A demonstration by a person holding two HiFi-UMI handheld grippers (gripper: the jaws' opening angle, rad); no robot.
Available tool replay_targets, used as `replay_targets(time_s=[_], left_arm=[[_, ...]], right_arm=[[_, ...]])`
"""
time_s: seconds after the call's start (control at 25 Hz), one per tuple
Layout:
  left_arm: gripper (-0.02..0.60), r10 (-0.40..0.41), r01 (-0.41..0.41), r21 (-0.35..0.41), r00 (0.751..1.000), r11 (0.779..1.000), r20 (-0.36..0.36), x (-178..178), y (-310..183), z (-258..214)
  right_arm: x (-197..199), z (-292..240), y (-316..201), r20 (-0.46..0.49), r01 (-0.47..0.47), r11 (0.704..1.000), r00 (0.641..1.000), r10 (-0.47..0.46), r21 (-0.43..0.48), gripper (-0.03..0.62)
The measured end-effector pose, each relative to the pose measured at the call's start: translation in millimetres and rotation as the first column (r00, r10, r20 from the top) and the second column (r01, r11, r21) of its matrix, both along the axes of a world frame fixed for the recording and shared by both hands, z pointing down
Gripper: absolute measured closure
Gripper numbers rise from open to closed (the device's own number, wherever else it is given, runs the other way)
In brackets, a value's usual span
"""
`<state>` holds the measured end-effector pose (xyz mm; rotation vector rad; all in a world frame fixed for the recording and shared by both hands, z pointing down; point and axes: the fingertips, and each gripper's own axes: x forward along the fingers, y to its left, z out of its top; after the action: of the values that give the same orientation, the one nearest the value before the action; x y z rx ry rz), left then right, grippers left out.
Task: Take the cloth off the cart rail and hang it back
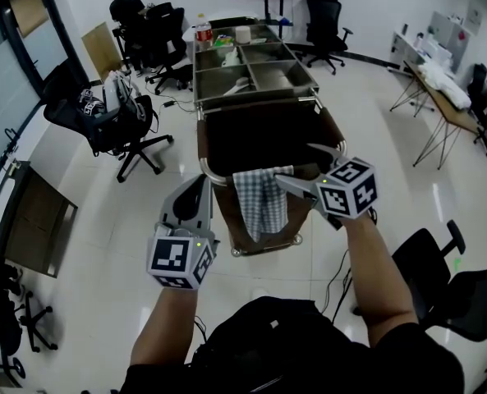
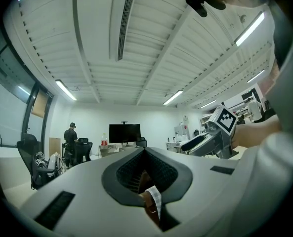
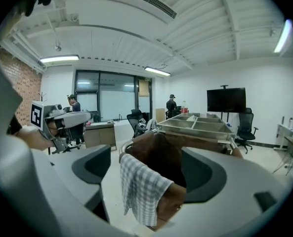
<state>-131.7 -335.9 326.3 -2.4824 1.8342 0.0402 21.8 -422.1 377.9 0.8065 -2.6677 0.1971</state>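
Note:
A grey-and-white checked cloth (image 1: 259,201) (image 3: 142,185) hangs over the near rail (image 1: 219,180) (image 3: 127,145) of a cart that holds a brown bag (image 1: 259,138). My right gripper (image 1: 295,164) (image 3: 146,169) is open, level with the rail. Its fingers stand to either side of the cloth's right part, and the pads do not press on it. My left gripper (image 1: 195,208) (image 2: 145,174) is shut and holds nothing. It hangs to the left of the cart, short of the rail. Through the slit under its shut jaws a strip of the cloth (image 2: 155,197) shows.
The far half of the cart carries steel compartments (image 1: 255,66) with a bottle (image 1: 202,31) behind. Black office chairs (image 1: 116,125) stand left of the cart, another (image 1: 440,269) near right. A person (image 1: 128,11) sits at the back left. A folding table (image 1: 444,97) stands far right.

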Motion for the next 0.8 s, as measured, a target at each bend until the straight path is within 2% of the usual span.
replay_targets(time_s=[0.2, 0.24, 0.28, 0.32, 0.36, 0.52, 0.8], left_arm=[[0.581, 0.011, -0.011, 0.01, 1.0, 1.0, 0.008, 6, 51, -2], [0.581, 0.015, -0.015, 0.012, 1.0, 1.0, 0.01, 7, 63, -2], [0.581, 0.019, -0.02, 0.013, 1.0, 1.0, 0.011, 9, 76, -2], [0.581, 0.023, -0.023, 0.012, 1.0, 1.0, 0.011, 9, 89, -2], [0.581, 0.027, -0.027, 0.011, 1.0, 1.0, 0.011, 10, 102, -1], [0.581, 0.041, -0.041, -0.01, 0.999, 0.999, -0.009, 11, 151, 10], [0.581, 0.086, -0.088, -0.072, 0.996, 0.994, -0.031, 32, 220, 50]], right_arm=[[4, -15, 51, 0.049, -0.011, 0.999, 0.999, 0.009, 0.045, 0.129], [6, -21, 63, 0.077, -0.016, 0.998, 0.997, 0.011, 0.068, 0.19], [8, -29, 77, 0.117, -0.026, 0.995, 0.993, 0.015, 0.096, 0.317], [11, -36, 90, 0.163, -0.043, 0.992, 0.986, 0.023, 0.122, 0.515], [14, -42, 102, 0.206, -0.064, 0.988, 0.978, 0.035, 0.138, 0.586], [23, -40, 154, 0.283, -0.141, 0.981, 0.954, 0.098, 0.136, 0.586], [33, -3, 254, 0.287, -0.144, 0.985, 0.952, 0.11, 0.099, 0.585]])
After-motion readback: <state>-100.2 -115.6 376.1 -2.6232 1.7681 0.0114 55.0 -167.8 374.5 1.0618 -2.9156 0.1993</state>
